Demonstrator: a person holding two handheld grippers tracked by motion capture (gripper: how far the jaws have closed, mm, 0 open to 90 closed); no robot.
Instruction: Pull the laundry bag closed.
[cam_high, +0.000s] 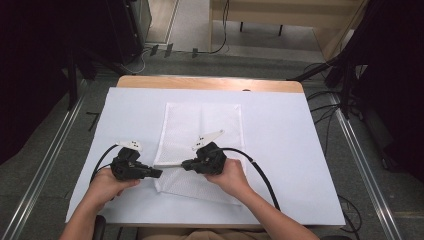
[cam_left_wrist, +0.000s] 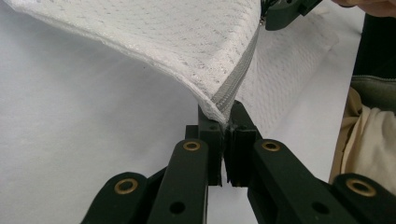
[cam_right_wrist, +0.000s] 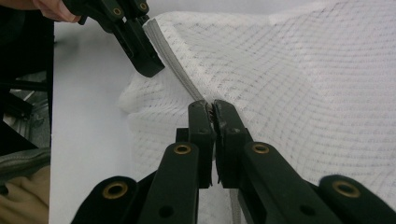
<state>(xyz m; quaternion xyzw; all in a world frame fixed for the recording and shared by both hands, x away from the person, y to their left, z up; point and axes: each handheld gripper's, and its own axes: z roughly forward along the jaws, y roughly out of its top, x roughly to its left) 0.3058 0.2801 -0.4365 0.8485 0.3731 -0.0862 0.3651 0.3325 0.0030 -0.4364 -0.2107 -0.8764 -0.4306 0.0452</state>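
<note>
White paper (cam_high: 295, 150) is covering the wooden table (cam_high: 210, 82), and nearest the person, two hands are each working a black tool low over its near half. The left gripper (cam_high: 156, 173) is clenching the near corner of a white mesh zipper bag (cam_high: 200, 130), its jaws pressed together on the fabric right at the end of the grey zipper (cam_left_wrist: 238, 74). Just beside it, the right gripper (cam_high: 186, 165) is pinching a point along that same zipper line, jaws closed, apparently at the slider, though the pull itself is hidden between them. Between the two tools the zipper edge is lifting off the paper, taut. Beyond them, the rest of the bag is lying flat toward the middle of the sheet.

Judging from this, the zipper is probably being drawn open or shut. The risk is slippage: thin mesh could pull out of the left jaws under tension, or the right jaws could lose the small slider, letting the bag bunch and drag across the paper.
</note>
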